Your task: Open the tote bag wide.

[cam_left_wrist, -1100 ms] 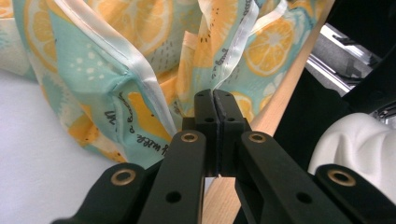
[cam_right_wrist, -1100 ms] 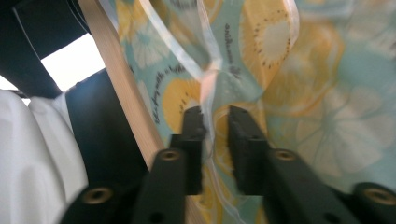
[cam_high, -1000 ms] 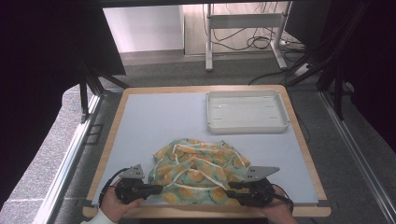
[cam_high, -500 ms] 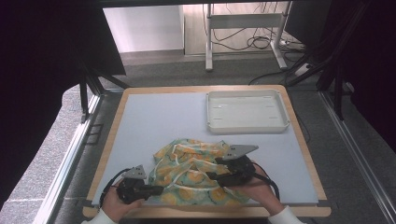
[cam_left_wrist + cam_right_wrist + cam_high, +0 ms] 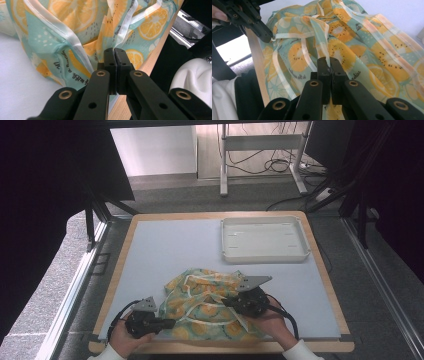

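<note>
A crumpled cloth [image 5: 205, 295] printed with orange slices on teal, with white trim, lies at the table's near edge. My left gripper [image 5: 172, 323] is at the cloth's near left corner, and its jaws are shut on a trimmed fold of the cloth [image 5: 50, 30], as the left gripper view shows [image 5: 115, 53]. My right gripper [image 5: 225, 302] lies over the middle of the cloth, pointing left. Its jaws are shut on a fold of the fabric [image 5: 367, 37] in the right gripper view [image 5: 329, 62]. That view also shows the left gripper [image 5: 268, 37] pinching the white trim farther off.
A shallow white tray [image 5: 265, 257] stands at the back right of the pale blue mat [image 5: 170, 250]. The table's wooden front edge [image 5: 220, 347] runs just below the cloth and the hands. A metal stand and cables are on the floor beyond the table.
My right gripper has moved left and away from the near right corner onto the middle of the cloth, folding fabric over with it. My left gripper has stayed at the near left corner.
</note>
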### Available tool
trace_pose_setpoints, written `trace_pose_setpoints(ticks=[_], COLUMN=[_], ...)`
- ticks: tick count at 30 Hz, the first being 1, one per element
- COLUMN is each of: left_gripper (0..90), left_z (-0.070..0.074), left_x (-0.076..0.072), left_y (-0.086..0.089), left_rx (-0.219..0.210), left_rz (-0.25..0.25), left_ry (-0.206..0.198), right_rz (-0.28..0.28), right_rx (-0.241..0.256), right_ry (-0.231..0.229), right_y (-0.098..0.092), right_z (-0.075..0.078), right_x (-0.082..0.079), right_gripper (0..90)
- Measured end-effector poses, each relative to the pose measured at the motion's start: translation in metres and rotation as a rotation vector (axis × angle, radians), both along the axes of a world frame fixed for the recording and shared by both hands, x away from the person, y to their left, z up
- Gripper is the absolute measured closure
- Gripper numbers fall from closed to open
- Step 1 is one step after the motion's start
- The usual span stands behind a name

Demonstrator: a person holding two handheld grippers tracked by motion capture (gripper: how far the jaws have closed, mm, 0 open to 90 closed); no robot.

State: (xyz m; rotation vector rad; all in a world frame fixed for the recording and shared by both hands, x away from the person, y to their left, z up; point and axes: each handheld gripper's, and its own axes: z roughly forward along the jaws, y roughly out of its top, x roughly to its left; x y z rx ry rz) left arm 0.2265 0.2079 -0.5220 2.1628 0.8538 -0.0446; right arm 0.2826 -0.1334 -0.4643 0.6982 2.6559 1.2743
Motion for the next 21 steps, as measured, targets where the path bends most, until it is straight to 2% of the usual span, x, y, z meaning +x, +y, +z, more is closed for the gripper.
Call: trace_pose_setpoints(ticks=[3, 5, 6, 7, 9, 10, 13, 16, 17, 18, 21], left_gripper=[87.0, 85.2, 79.4, 79.4, 71.7, 68.3, 59.5, 54.9, 52.1, 50.1, 45.7], left_z=[0.001, 0.006, 0.010, 0.016, 0.029, 0.043, 0.053, 0.064, 0.068, 0.068, 0.068], left_x=[0.001, 0.000, 0.000, -0.001, -0.002, -0.001, 0.002, 0.015, 0.028, 0.028, 0.052], left_y=[0.002, 0.003, 0.005, 0.007, 0.014, 0.020, 0.023, 0.023, 0.021, 0.021, 0.011], left_rx=[-0.009, -0.029, -0.035, -0.051, -0.086, -0.126, -0.144, -0.146, -0.148, -0.148, -0.118], left_rz=[0.005, 0.008, 0.000, 0.009, 0.026, 0.039, 0.065, 0.125, 0.146, 0.146, 0.163], left_ry=[-0.009, -0.026, -0.039, -0.057, -0.105, -0.136, -0.159, -0.167, -0.164, -0.164, -0.161], right_rz=[0.006, 0.007, 0.011, 0.011, 0.015, 0.027, 0.040, 0.034, 0.029, 0.025, 0.022], right_rx=[0.002, 0.002, 0.005, 0.005, 0.007, 0.010, 0.011, 0.011, 0.011, 0.012, 0.013], right_ry=[-0.008, -0.008, -0.009, -0.009, -0.006, -0.008, -0.009, -0.004, -0.002, -0.001, 0.000], right_y=[0.000, 0.000, 0.000, 0.000, -0.001, -0.001, -0.001, -0.003, -0.005, -0.005, -0.006], right_z=[0.000, 0.000, 0.000, 0.000, 0.000, 0.001, -0.001, -0.003, -0.004, -0.004, -0.004], right_x=[-0.001, -0.001, -0.001, -0.001, -0.002, -0.005, -0.009, -0.009, -0.008, -0.008, -0.007], right_gripper=[88.3, 88.3, 88.3, 88.3, 88.3, 88.3, 88.3, 88.3, 88.3, 88.3, 88.3])
